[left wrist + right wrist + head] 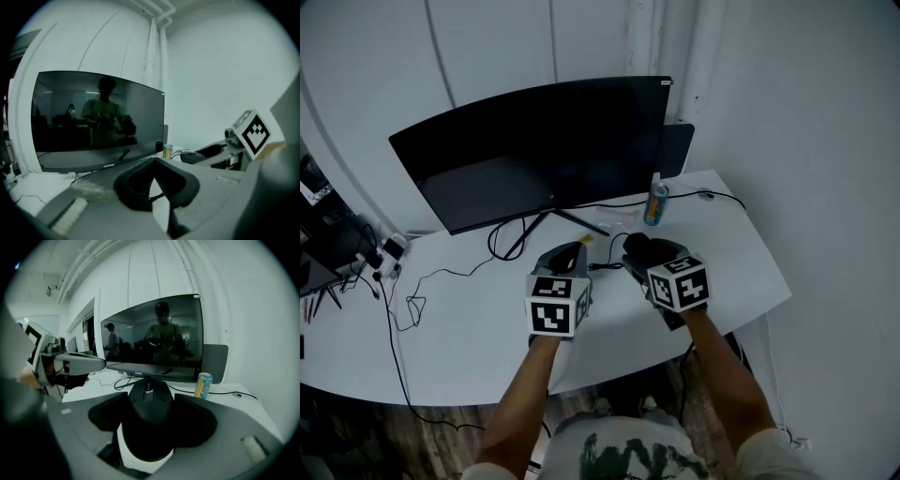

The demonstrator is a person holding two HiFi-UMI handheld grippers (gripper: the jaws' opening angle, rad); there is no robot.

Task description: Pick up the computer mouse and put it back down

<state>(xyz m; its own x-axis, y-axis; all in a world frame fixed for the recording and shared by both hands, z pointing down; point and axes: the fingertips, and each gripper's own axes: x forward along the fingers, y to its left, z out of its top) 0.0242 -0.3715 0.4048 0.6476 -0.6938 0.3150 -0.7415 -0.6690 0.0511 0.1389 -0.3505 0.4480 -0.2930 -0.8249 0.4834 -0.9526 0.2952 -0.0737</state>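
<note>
The right tongs [151,401] are closed on the mouse [149,427]. One black pad presses on each side of it, at its wide middle. The jaws stand far apart, because the mouse is fat there. The front of the mouse, with its wheel, points away from the hand.

The left tongs [153,165] hold nothing. Their tips come together at the far end, so they are closed on air. They hang just to the left of the right tongs, near but not touching.

The mouse looks hard and smooth - a plastic shell that will not bend or squash. It should be light. Its round sides could slip if the squeeze is too weak, so the wide middle is the best place to grab it (that is where the pads sit now). A thin cord [605,266] seems to run from its front, and it could tug a bit when the mouse is moved.

I think the mouse is up off the white desk [469,319], over the part in front of the big dark screen [544,150] - though no view shows the gap under it well. A small can [655,202] stands behind, near the screen's right end, well apart from the mouse.
</note>
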